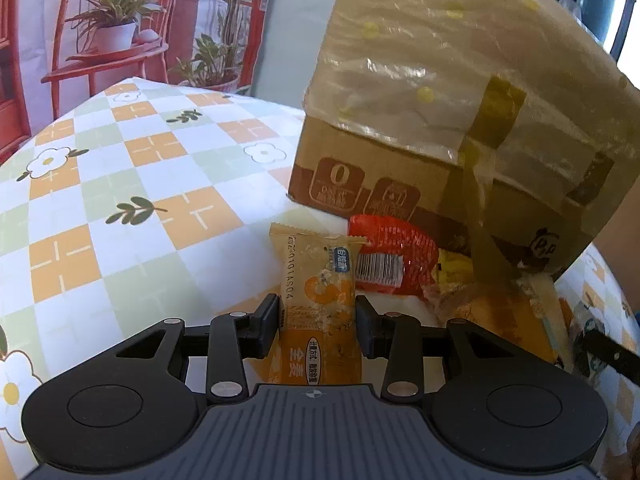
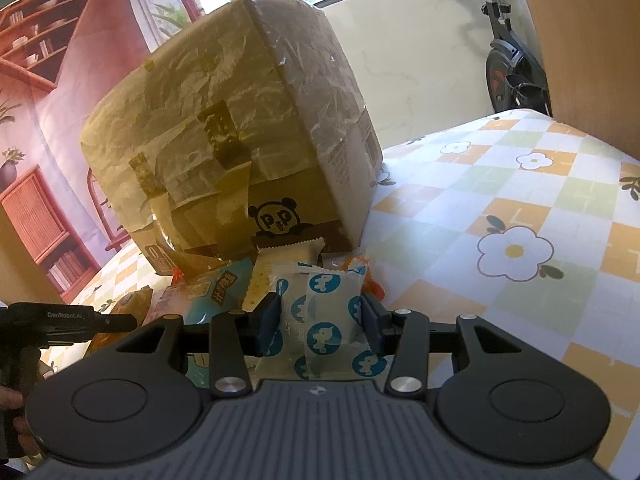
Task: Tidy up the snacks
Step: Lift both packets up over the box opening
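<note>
Left gripper [image 1: 317,322]: clamped on orange biscuit packet [image 1: 316,308], in front of taped cardboard box [image 1: 440,120].
Right gripper [image 2: 320,320]: clamped on blue-printed white snack packet [image 2: 324,320], before the box.

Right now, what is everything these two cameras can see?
Cardboard box: one, brown, taped, on the table behind the snacks.
Orange snack packet: one, between the left gripper's fingers.
Red snack packet: one, beside the box.
White packet with blue prints: one, between the right gripper's fingers.
Other snack packets: several, mixed colours, piled before the box.
Tablecloth: one, orange-green check with flowers.
Exercise bike: one, black, background.
Left gripper: black.
Right gripper: black.
</note>
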Motion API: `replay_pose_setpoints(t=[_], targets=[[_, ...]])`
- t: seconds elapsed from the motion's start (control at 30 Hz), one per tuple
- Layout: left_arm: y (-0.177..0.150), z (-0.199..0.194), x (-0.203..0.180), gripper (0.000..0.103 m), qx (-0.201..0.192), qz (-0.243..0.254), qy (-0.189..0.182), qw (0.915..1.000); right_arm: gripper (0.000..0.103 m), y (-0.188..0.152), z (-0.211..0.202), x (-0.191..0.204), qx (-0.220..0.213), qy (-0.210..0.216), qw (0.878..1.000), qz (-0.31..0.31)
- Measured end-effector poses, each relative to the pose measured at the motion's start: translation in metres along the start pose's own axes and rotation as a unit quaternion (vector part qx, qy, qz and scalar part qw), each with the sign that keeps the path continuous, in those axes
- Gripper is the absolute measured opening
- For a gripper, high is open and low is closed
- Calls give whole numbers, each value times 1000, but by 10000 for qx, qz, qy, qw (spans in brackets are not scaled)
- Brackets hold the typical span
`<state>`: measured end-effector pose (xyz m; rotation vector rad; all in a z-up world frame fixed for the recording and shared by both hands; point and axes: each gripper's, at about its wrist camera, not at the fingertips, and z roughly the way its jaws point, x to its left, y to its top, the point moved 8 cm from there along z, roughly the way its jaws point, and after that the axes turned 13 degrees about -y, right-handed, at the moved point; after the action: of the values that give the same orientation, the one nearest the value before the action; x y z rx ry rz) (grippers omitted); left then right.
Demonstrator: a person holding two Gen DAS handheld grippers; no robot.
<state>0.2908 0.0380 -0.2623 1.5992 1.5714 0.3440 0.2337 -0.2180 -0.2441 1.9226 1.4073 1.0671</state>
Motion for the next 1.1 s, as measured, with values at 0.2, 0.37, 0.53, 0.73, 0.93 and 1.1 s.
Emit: replay_pose_setpoints(t=[0.2, 0.37, 0.53, 0.73, 0.93, 1.1], targets=[[16, -18, 1, 42, -409, 27, -94, 9991, 45, 2, -6, -1, -17, -36, 10000, 0], [38, -34, 3, 42, -769, 135, -39, 9969, 45, 9, -16, 3, -47, -14, 10000, 33], [66, -59, -4, 42, -1112, 295, -122, 9933, 45, 36, -33, 10, -327, 37, 9995, 17], [109, -81, -44, 42, -1563, 1139, -499, 9799, 45, 91, -59, 25, -997, 166, 9949, -74], [157, -92, -82, 42, -1964, 1624, -768, 9639, 45, 149, -75, 49, -1567, 349, 9867, -253], [198, -78, -113, 42, -1905, 1726, -1096, 9602, 45, 184, -70, 73, -1699, 532, 9832, -412]])
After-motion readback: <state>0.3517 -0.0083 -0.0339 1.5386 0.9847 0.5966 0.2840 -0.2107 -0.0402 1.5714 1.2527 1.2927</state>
